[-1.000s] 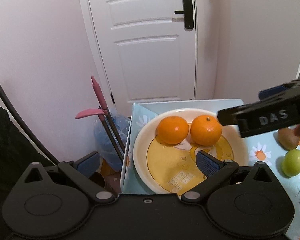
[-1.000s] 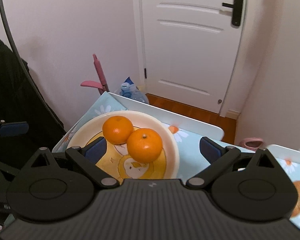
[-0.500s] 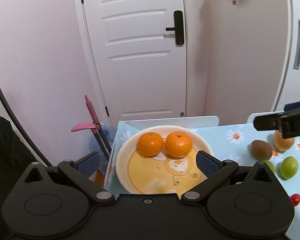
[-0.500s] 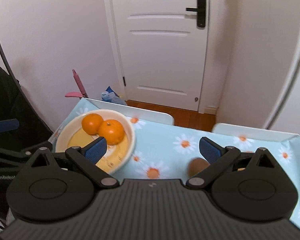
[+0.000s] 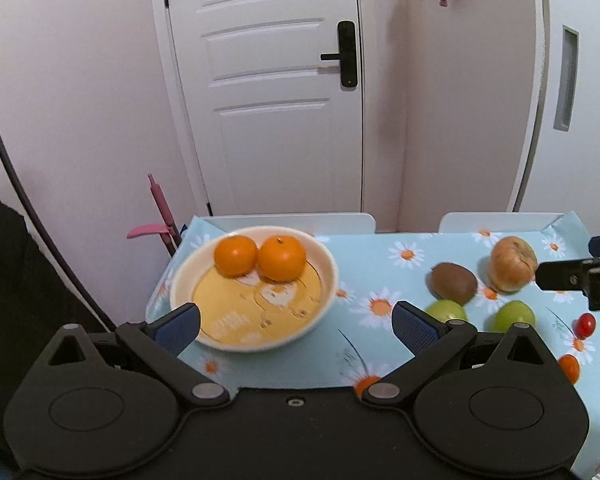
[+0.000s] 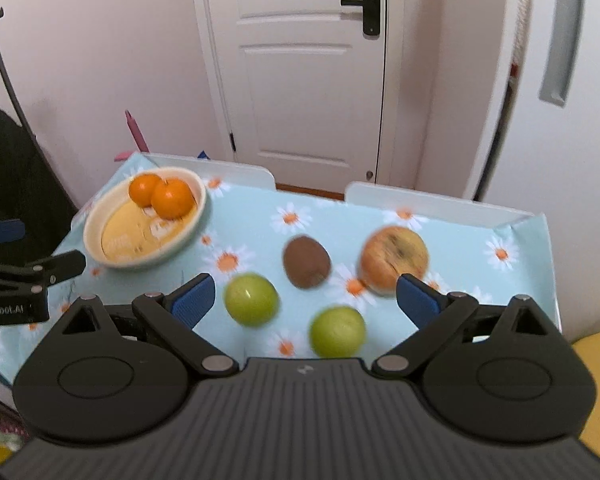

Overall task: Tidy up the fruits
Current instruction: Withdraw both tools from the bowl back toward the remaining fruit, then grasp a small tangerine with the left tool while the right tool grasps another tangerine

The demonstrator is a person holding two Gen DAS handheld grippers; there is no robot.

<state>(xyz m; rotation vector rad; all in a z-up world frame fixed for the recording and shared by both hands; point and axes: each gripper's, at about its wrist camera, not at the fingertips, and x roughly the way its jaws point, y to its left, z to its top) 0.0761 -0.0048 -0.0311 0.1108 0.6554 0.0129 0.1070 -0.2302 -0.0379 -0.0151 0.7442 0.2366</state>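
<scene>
1. Left gripper (image 5: 296, 322): jaws spread wide, nothing between them; held above the near edge of the table, blue-padded fingertips (image 5: 178, 326) just short of the bowl's near rim
2. Right gripper (image 6: 305, 298): jaws spread wide, empty; poised over the loose fruit well to the right of the bowl
3. Green fruit, nearer one (image 6: 337, 331): on the cloth, far right of the bowl, closest to the right gripper's body
4. Green fruit, second one (image 6: 251, 299): right of the bowl, just beyond and left of the first, apart from it
5. Small red fruit (image 5: 586, 325): near the table's right side, far from the bowl
6. Kiwi (image 6: 307, 261): brown, right of the bowl, behind the two green fruits
7. Large yellow-orange fruit (image 6: 394, 258): blotched skin, just beside the kiwi on the side away from the bowl
8. Bowl (image 5: 327, 280): cream rim, yellow printed floor, at the table's far left corner
9. Two oranges (image 5: 260, 257): inside the bowl against its far wall, touching one another
10. Table (image 5: 380, 264): pale blue daisy-print cloth
11. White door (image 5: 268, 92): beyond the bowl, shut, dark handle
</scene>
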